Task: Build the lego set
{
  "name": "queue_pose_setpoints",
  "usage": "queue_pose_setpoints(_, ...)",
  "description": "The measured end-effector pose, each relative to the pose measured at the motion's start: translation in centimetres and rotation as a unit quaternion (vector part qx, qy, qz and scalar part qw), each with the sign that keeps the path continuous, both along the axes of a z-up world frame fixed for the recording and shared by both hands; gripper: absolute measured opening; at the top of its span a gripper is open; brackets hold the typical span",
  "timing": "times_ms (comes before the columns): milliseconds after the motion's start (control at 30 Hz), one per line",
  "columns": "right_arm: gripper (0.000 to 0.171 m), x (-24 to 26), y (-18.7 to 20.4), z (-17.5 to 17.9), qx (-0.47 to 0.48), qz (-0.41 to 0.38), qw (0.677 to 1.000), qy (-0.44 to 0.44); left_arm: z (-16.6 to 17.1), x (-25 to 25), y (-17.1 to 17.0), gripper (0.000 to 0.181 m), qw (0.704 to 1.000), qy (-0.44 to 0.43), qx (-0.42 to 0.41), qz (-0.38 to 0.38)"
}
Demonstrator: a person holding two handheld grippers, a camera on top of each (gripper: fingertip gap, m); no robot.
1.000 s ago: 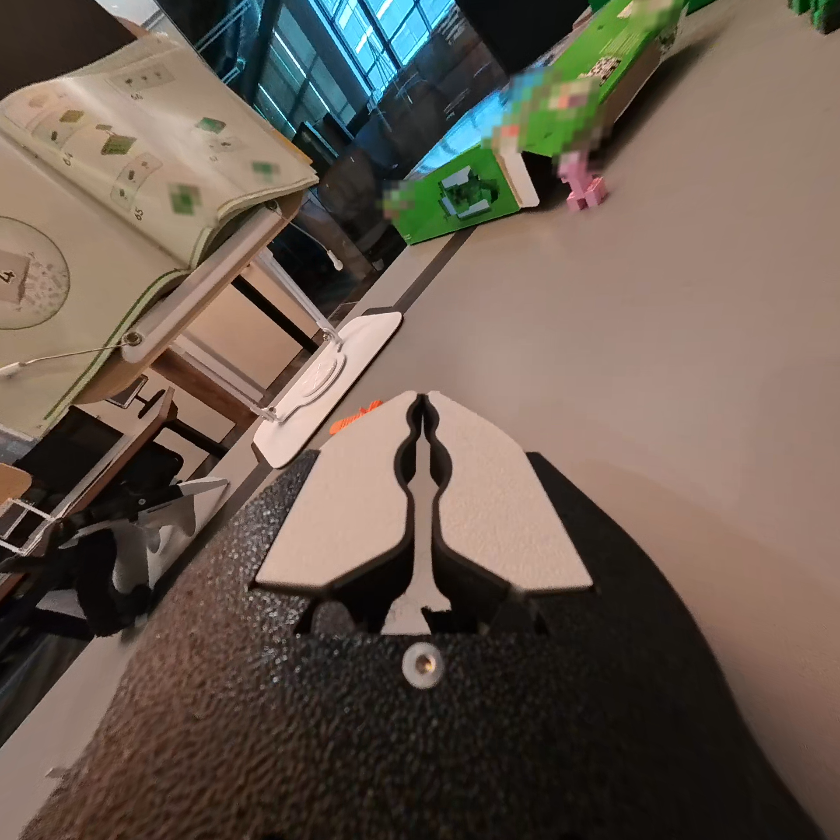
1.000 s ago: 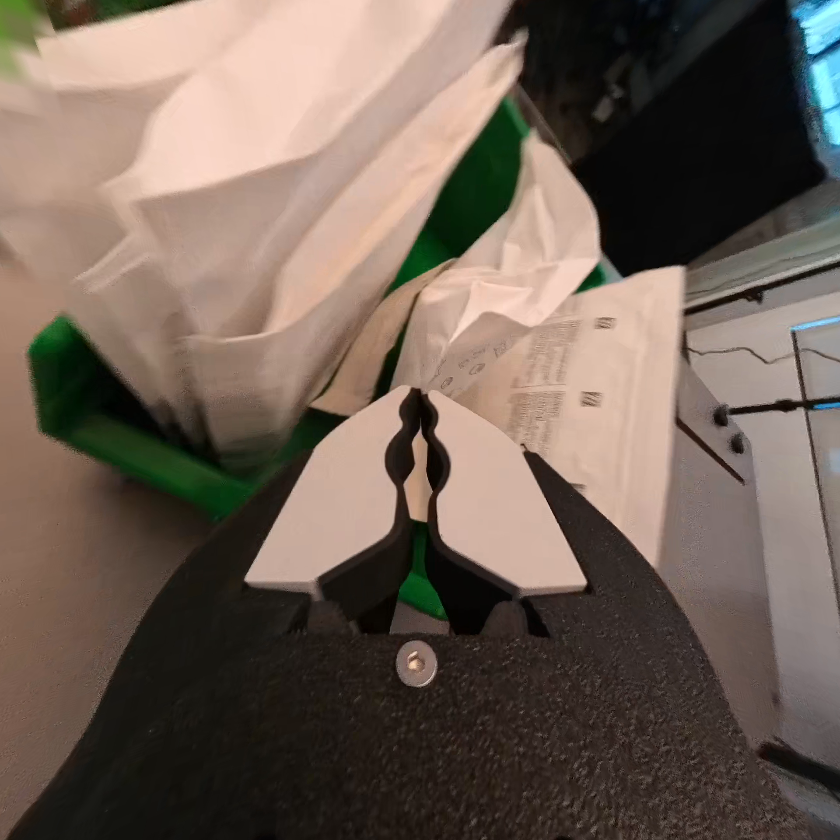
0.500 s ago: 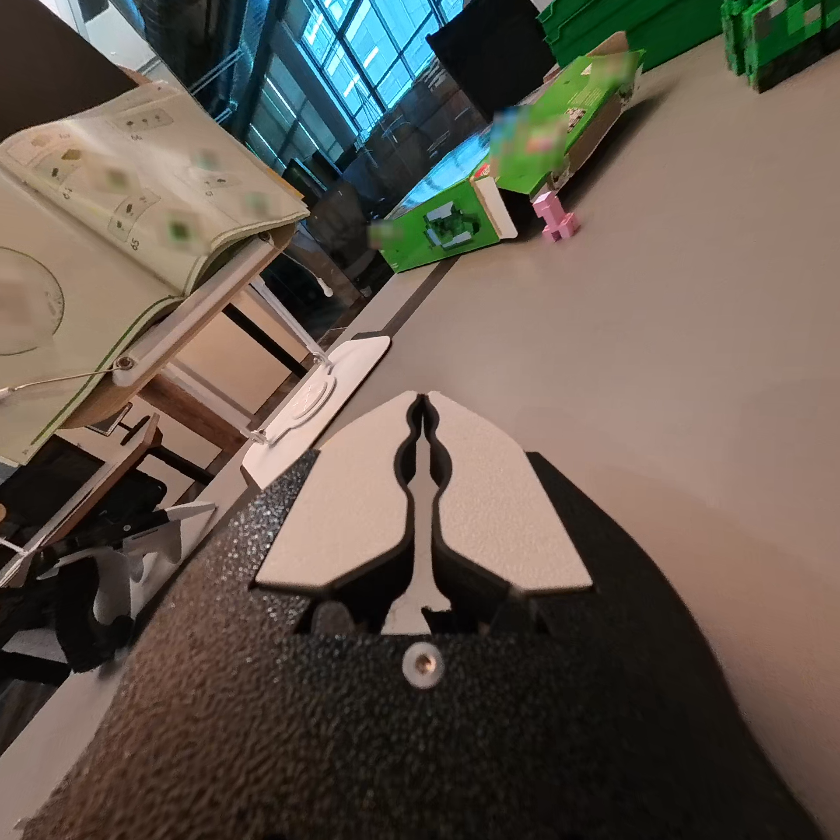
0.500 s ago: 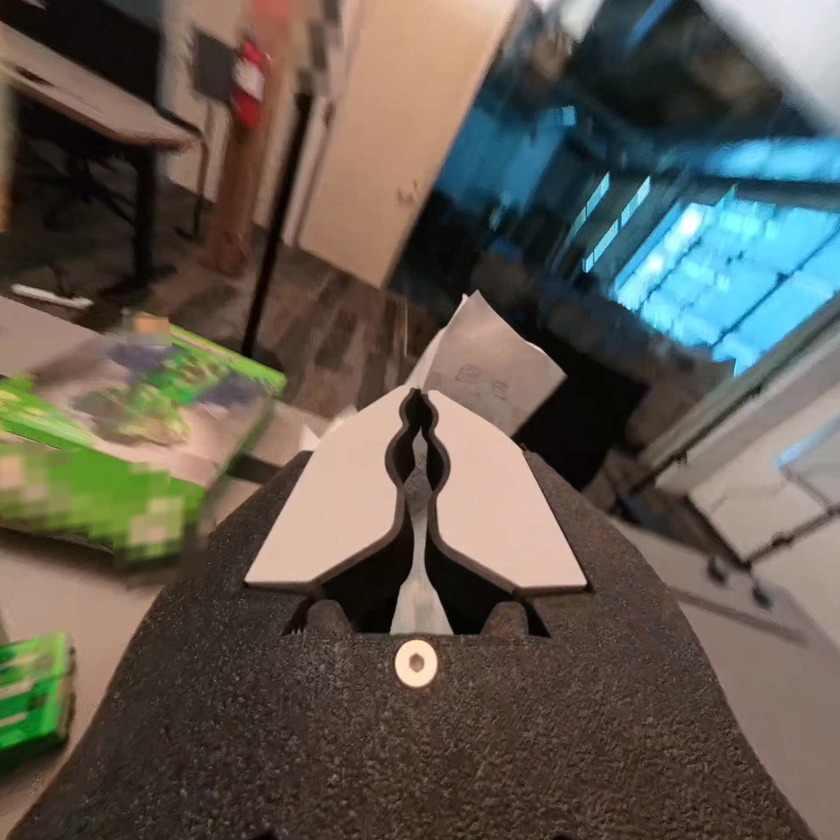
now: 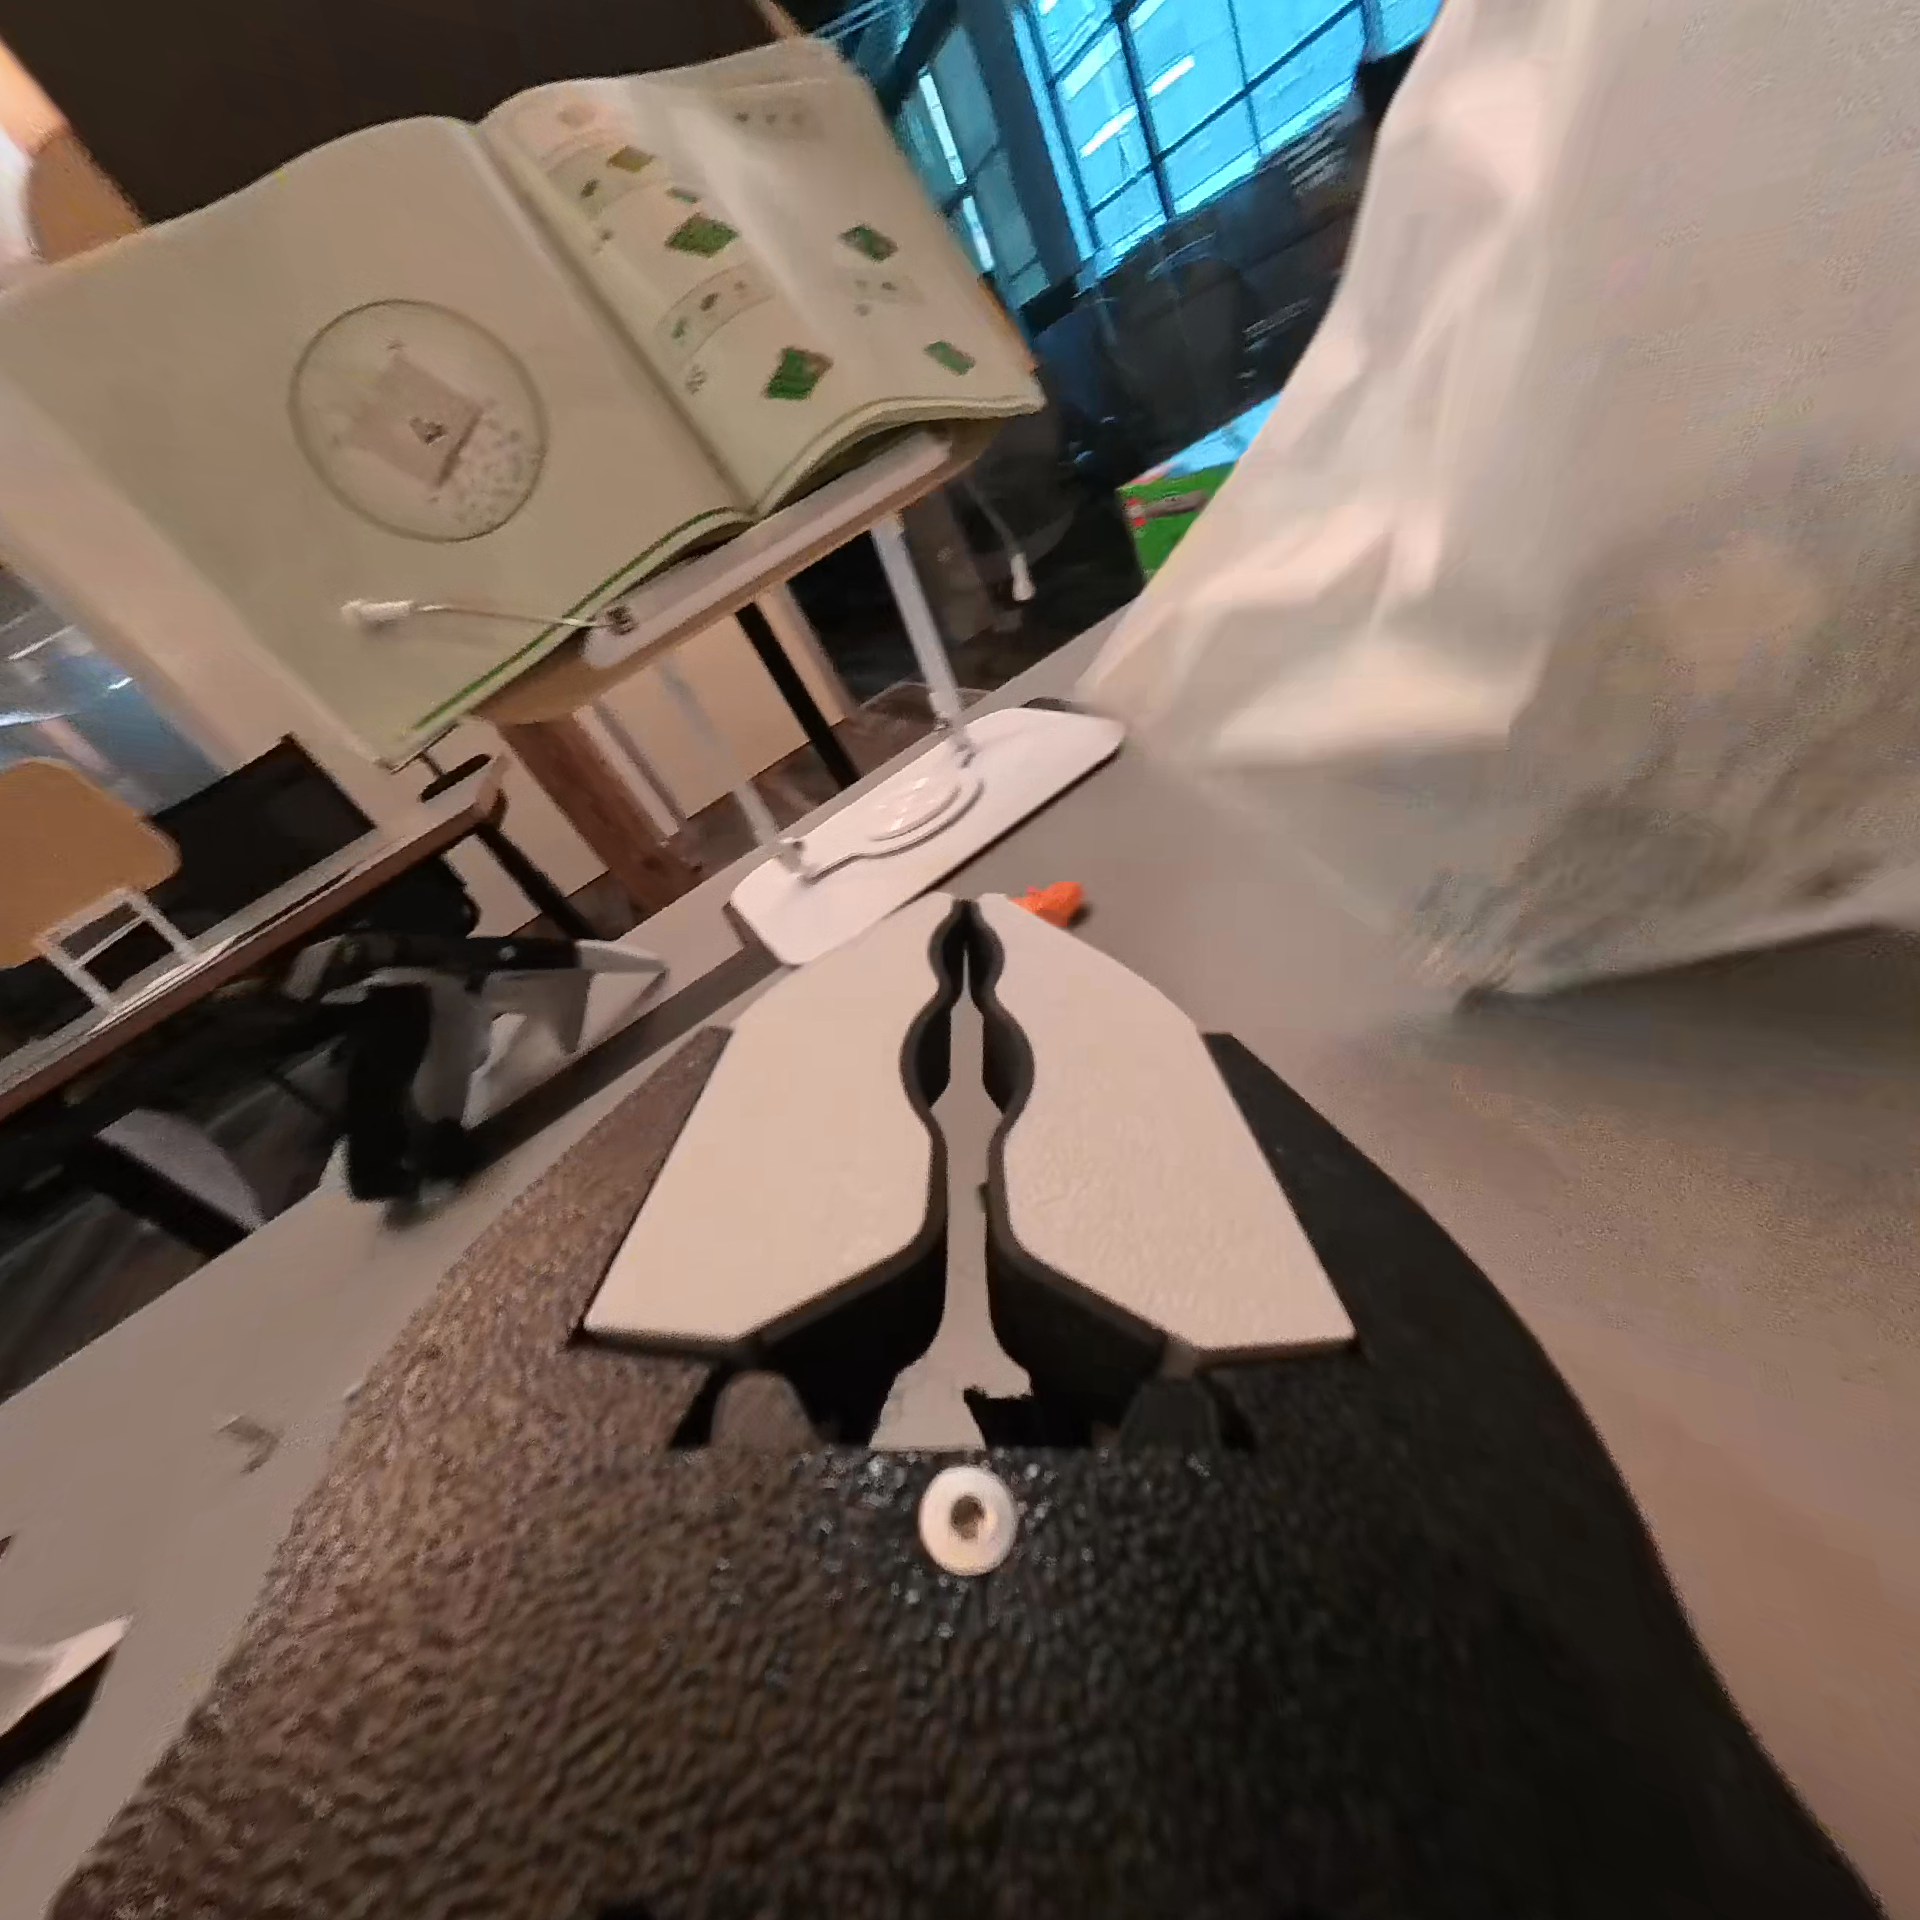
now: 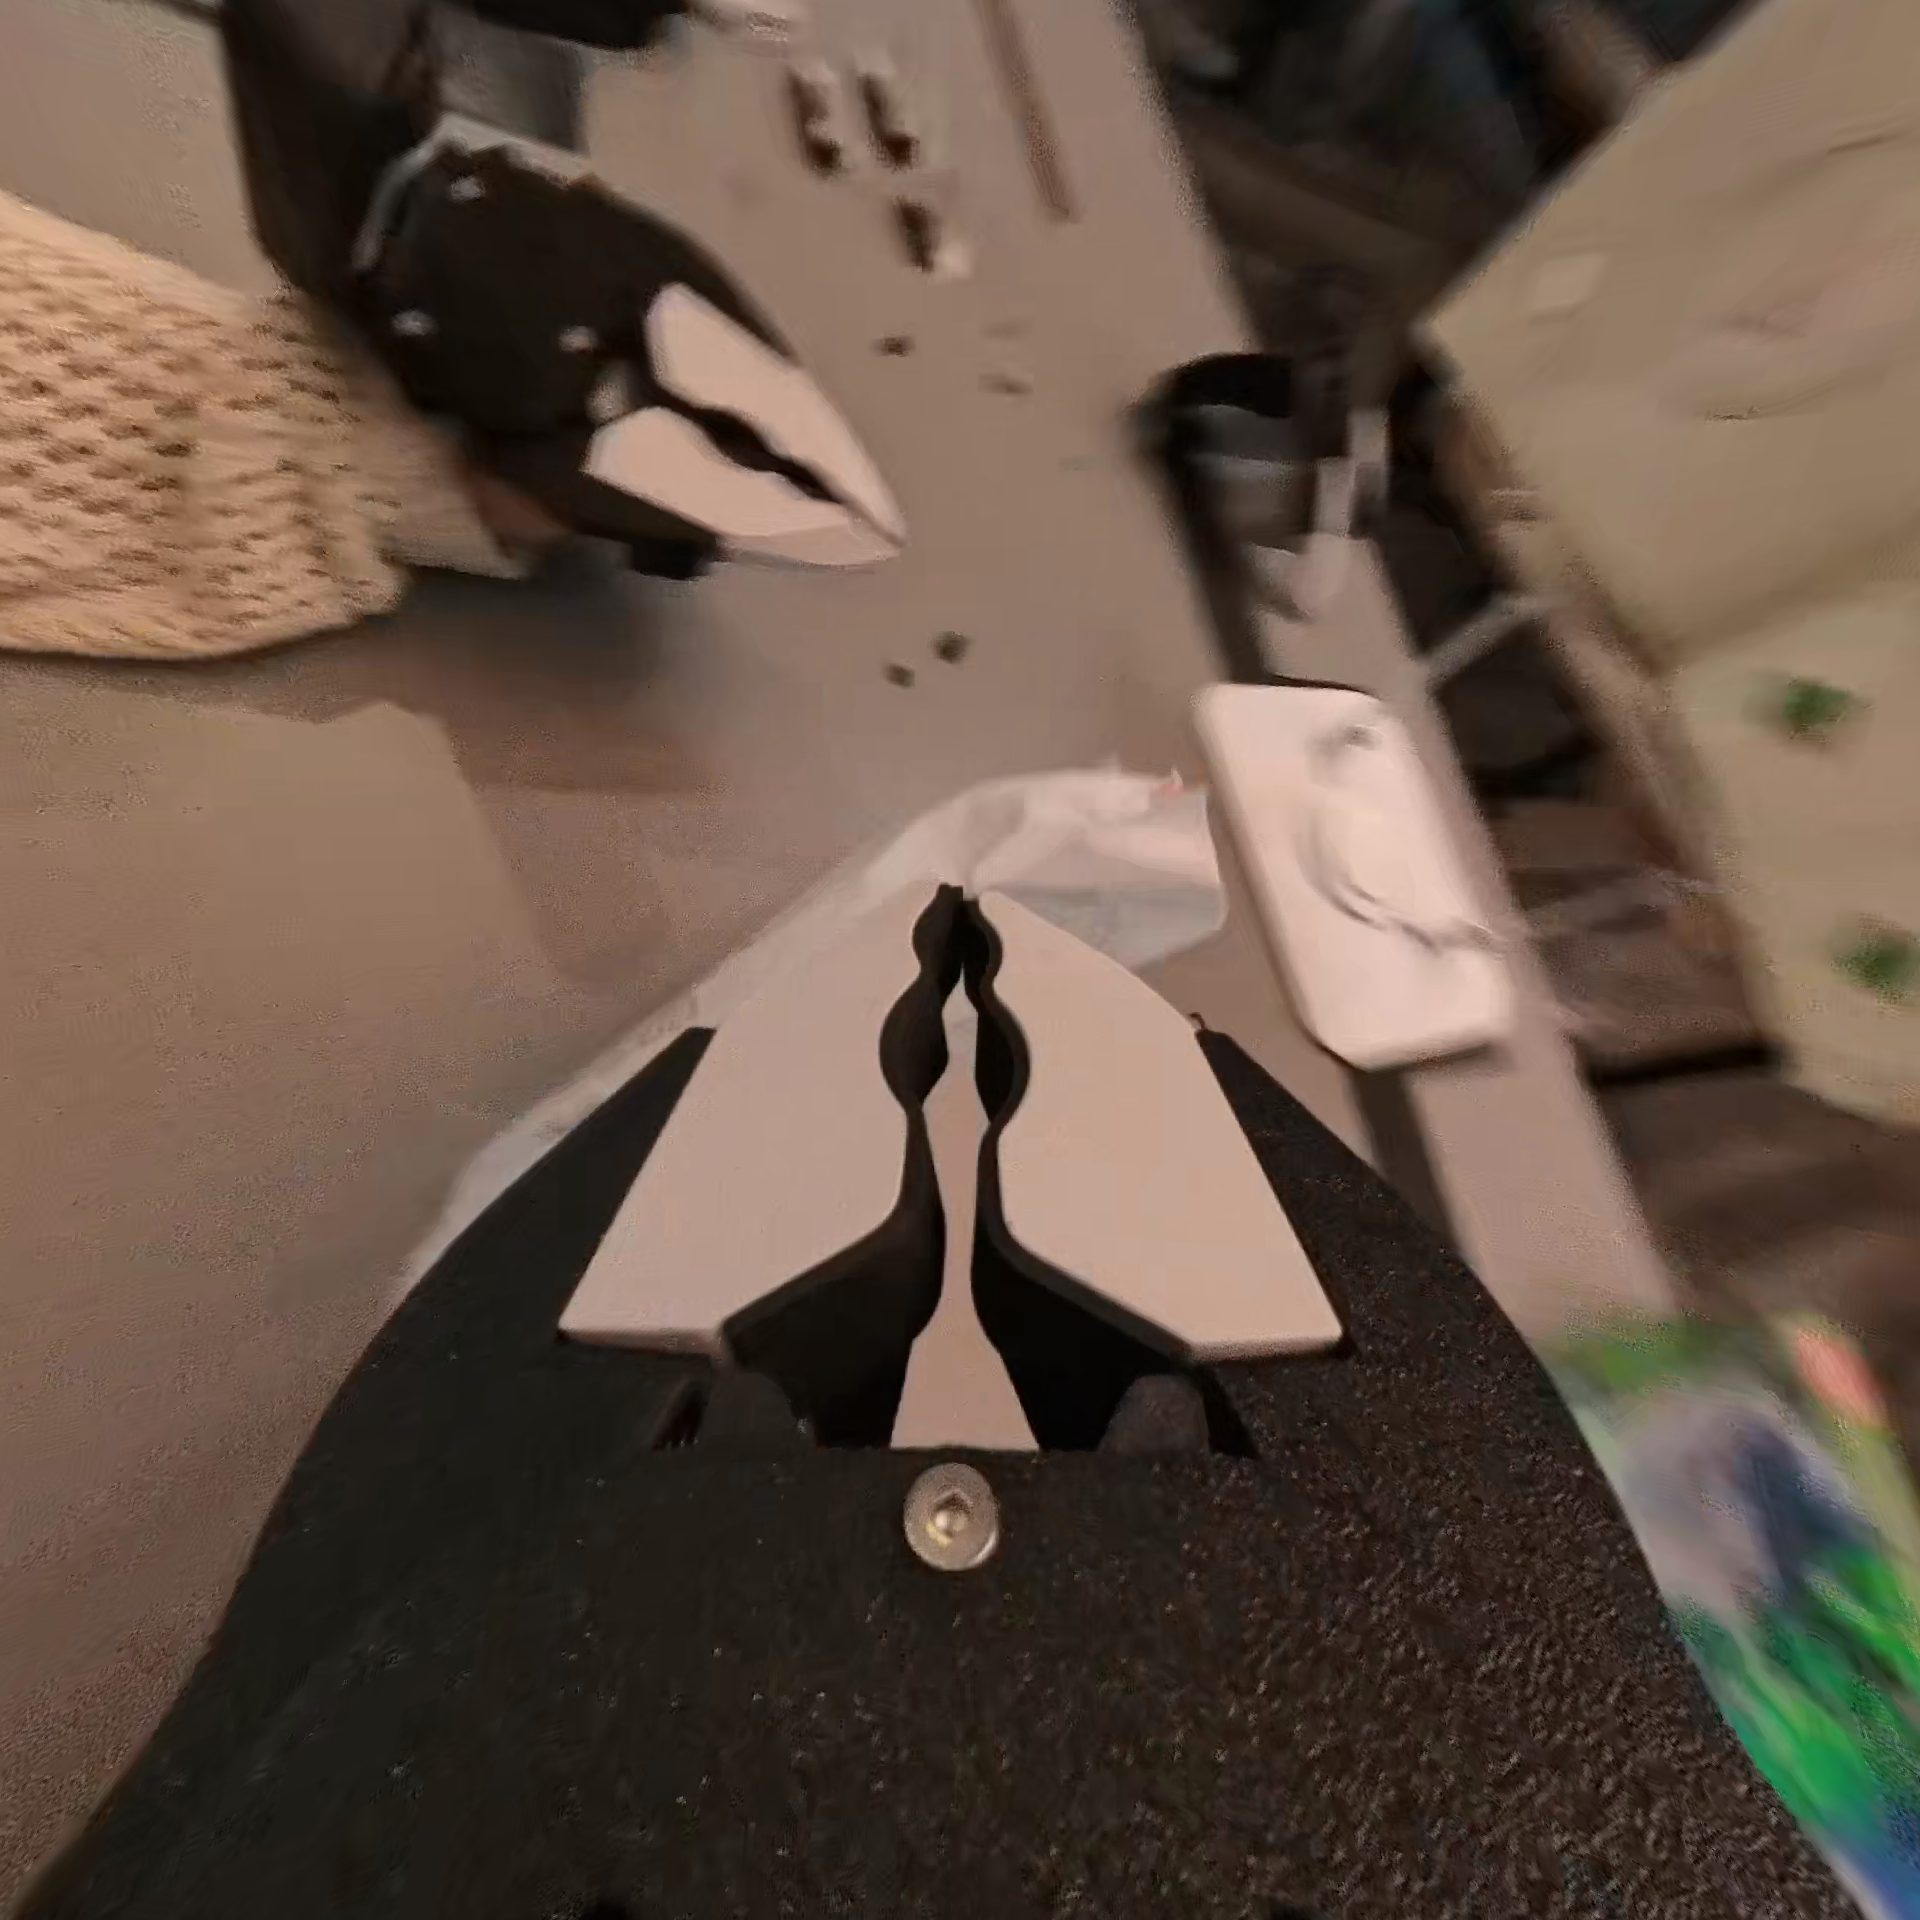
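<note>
My left gripper [image 5: 966, 909] is shut and empty, low over the grey table [image 5: 1558, 1299]. It also shows in the right wrist view [image 6: 873, 530], at the upper left, held by a hand in a knit sleeve [image 6: 156, 468]. My right gripper [image 6: 956, 899] is shut on a white paper bag [image 6: 1039, 831], which sticks out ahead of and under the fingers. In the left wrist view the bag [image 5: 1558, 520] fills the right side, lifted above the table. An open instruction booklet [image 5: 520, 343] rests on a stand at the upper left.
The stand's white base [image 5: 935, 810] lies just past my left fingertips, with a small orange piece [image 5: 1055, 899] beside it. In the right wrist view the base [image 6: 1351, 883] is on the right, small dark pieces [image 6: 925, 655] dot the table, and a blurred green box [image 6: 1818, 1610] is at the lower right. The left gripper's tips are roughly 20 centimetres from the right gripper's.
My right gripper swung the white paper bag out of the green bin and over to the table near the booklet stand. The left gripper turned left, and the bag now fills its right side.
</note>
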State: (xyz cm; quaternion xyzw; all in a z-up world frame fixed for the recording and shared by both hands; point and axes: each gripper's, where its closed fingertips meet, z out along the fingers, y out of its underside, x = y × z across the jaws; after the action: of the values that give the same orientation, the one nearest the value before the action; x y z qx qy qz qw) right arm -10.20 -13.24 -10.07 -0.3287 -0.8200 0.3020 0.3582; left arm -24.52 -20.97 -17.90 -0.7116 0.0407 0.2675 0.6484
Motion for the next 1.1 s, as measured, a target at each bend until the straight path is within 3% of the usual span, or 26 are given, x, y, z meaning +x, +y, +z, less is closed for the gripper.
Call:
queue_pose_setpoints(33, 0.000, -1.4, -2.9, -1.8, -0.034, 0.040, 0.999, -0.004, 0.2, -0.8, -0.5, 0.000, 1.000, 0.002, -0.001, 0.018)
queue_pose_setpoints(100, 0.000, -2.9, -8.0, -3.3, -0.081, 0.102, 0.992, 0.003, 0.1, -3.0, -1.8, 0.000, 0.998, 0.008, -0.016, 0.064)
queue_pose_setpoints(200, 0.010, -3.8, -11.3, -3.5, -0.098, 0.136, 0.983, 0.068, -0.4, -6.2, -4.8, 0.000, 0.990, 0.009, -0.044, 0.135)
queue_pose_setpoints(333, 0.024, -5.0, -6.8, -3.4, -0.159, 0.045, 0.971, 0.172, -2.2, -10.0, -9.1, 0.000, 0.976, -0.025, -0.080, 0.200)
queue_pose_setpoints(433, 0.025, -5.6, -1.6, -6.8, -0.205, -0.068, 0.948, 0.235, -4.4, -13.4, -13.1, 0.000, 0.948, -0.046, -0.152, 0.277)
queue_pose_setpoints(500, 0.025, -5.6, -0.6, -8.8, -0.193, -0.090, 0.946, 0.246, -5.5, -15.2, -15.6, 0.000, 0.924, -0.066, -0.188, 0.327)
queue_pose_setpoints(533, 0.025, -5.6, -0.6, -8.2, -0.167, -0.089, 0.947, 0.259, -5.6, -15.7, -16.4, 0.000, 0.919, -0.076, -0.188, 0.339)
queue_pose_setpoints(600, 0.027, -5.7, -1.1, -8.1, -0.159, -0.084, 0.944, 0.276, -5.2, -15.9, -16.8, 0.000, 0.923, -0.099, -0.156, 0.336)
queue_pose_setpoints(667, 0.029, -6.3, -2.4, -9.9, -0.169, -0.069, 0.962, 0.204, -3.8, -15.7, -16.9, 0.000, 0.931, -0.104, -0.111, 0.331)
queue_pose_setpoints(700, 0.038, -6.6, -2.9, -10.4, -0.172, -0.070, 0.967, 0.174, -2.8, -15.4, -16.9, 0.000, 0.936, -0.096, -0.087, 0.328)
queue_pose_setpoints(800, 0.046, -6.8, -3.8, -11.2, -0.178, -0.055, 0.972, 0.146, -0.8, -14.2, -15.9, 0.000, 0.953, -0.089, -0.031, 0.287)
queue_pose_setpoints(867, 0.044, -6.5, -4.0, -10.9, -0.171, -0.050, 0.971, 0.159, -1.4, -13.0, -14.3, 0.000, 0.963, -0.139, -0.027, 0.229)
queue_pose_setpoints(967, 0.033, -6.5, -5.3, -12.2, -0.239, -0.024, 0.969, 0.056, -2.4, -11.1, -11.9, 0.031, 0.955, -0.266, -0.003, 0.133)
queue_pose_setpoints(1033, 0.051, -7.5, -5.1, -14.1, -0.286, -0.052, 0.956, -0.046, -2.0, -10.6, -11.1, 0.047, 0.944, -0.315, 0.029, 0.090)
queue_pose_setpoints(1100, 0.058, -8.2, -4.5, -14.3, -0.317, -0.065, 0.944, -0.068, -1.8, -10.7, -11.1, 0.053, 0.944, -0.316, 0.043, 0.088)
